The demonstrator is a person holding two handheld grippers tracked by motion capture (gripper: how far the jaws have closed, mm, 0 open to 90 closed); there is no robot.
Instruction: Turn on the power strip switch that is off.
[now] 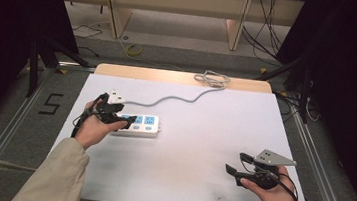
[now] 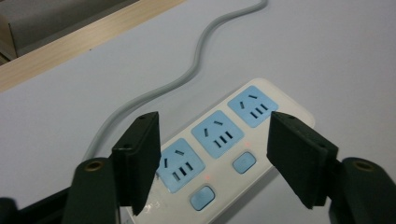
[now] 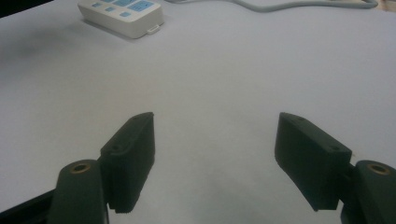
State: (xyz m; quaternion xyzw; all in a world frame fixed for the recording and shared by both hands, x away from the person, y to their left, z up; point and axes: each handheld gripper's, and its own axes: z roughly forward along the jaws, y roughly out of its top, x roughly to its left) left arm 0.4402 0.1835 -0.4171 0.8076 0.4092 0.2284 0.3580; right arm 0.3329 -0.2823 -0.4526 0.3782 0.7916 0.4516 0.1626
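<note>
A white power strip (image 1: 141, 125) with blue sockets and blue switches lies left of the table's middle, and its grey cable (image 1: 176, 98) snakes to the far edge. My left gripper (image 1: 125, 118) hovers just over the strip's left end, open, with its jaws on either side of the sockets (image 2: 217, 135) and nothing held between them (image 2: 212, 163). A small red light glows beside each switch (image 2: 202, 196). My right gripper (image 1: 238, 163) is open above bare table at the front right; its view (image 3: 215, 158) looks across to the strip (image 3: 122, 14).
The white table top (image 1: 201, 148) has a wooden strip (image 1: 169, 76) along its far edge, where the cable coils (image 1: 212, 77). Dark curtains, stand legs and floor cables surround the table. A "5" (image 1: 51, 103) is marked on the floor at the left.
</note>
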